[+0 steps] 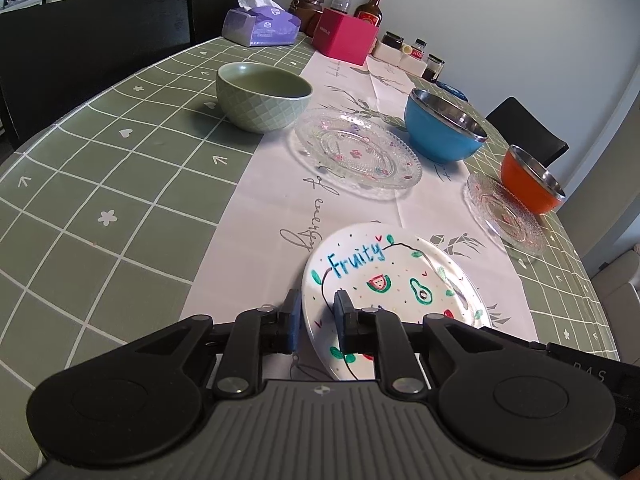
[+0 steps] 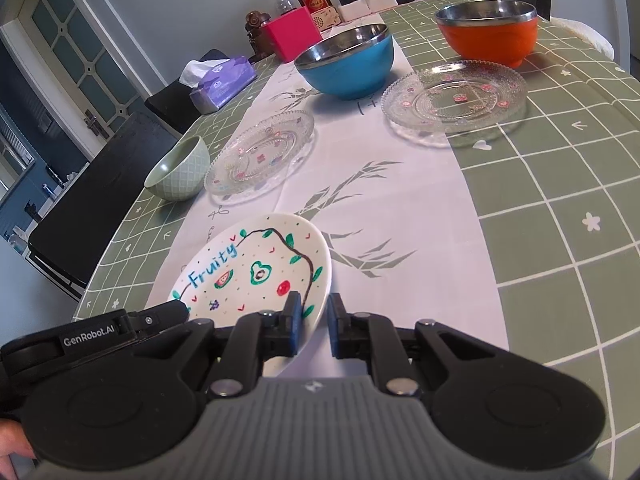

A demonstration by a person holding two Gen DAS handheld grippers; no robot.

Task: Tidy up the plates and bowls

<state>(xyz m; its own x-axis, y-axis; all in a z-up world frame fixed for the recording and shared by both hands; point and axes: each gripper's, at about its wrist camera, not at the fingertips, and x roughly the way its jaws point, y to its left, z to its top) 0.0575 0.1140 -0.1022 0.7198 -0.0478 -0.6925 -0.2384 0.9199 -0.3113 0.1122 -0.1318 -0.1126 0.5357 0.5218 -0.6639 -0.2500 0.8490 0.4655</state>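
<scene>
— What did your fingers have?

— My left gripper and right gripper each straddled an edge of the white "Fruity" plate, jaws narrowed around its rim; whether they pinched, I couldn't tell.

— And the rest?

— Nothing was stacked, I judged. Two glass plates lay apart; green bowl, blue bowl, orange bowl stood separate.
</scene>
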